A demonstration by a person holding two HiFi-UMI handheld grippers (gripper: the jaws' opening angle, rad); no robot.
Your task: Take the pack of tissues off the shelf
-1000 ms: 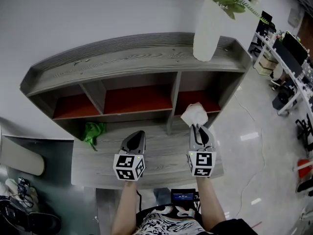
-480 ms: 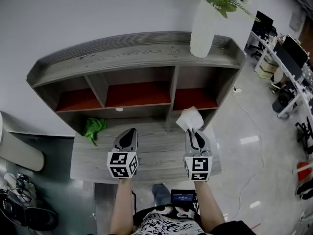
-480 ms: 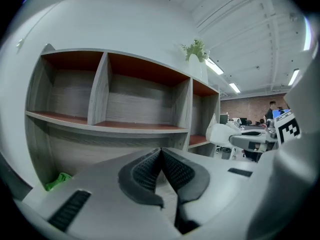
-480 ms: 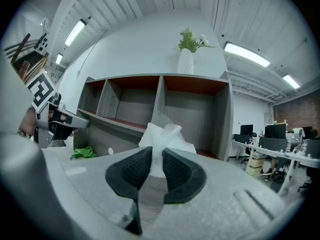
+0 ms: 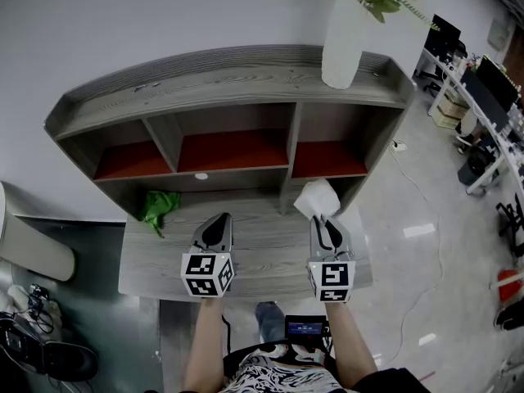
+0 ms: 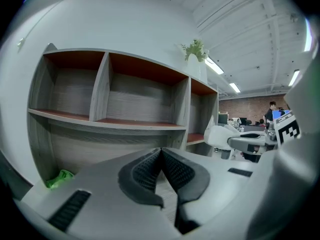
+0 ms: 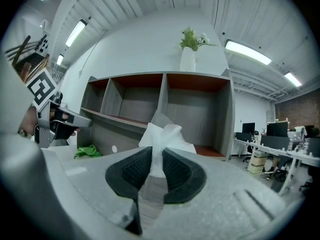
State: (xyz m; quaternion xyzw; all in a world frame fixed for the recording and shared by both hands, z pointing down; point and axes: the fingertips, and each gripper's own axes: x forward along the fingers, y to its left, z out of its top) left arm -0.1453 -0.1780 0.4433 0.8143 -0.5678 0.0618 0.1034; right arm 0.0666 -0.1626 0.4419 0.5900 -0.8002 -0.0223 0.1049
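R gripper (image 7: 152,170): fingers part-closed, pads clamped on the white pack of tissues (image 7: 161,140), which stuck up and fwd past the tips. Pack was off the shelf (image 5: 229,80), held over the desk top (image 5: 262,256) in front of the shelf's right-hand compartment. L gripper (image 6: 161,165): fingers pressed together at the tips, nothing btwn them, hovering over the desk beside the R one.

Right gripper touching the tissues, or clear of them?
Touching. Right gripper view: the right gripper has its jaws pinched on the white tissues.
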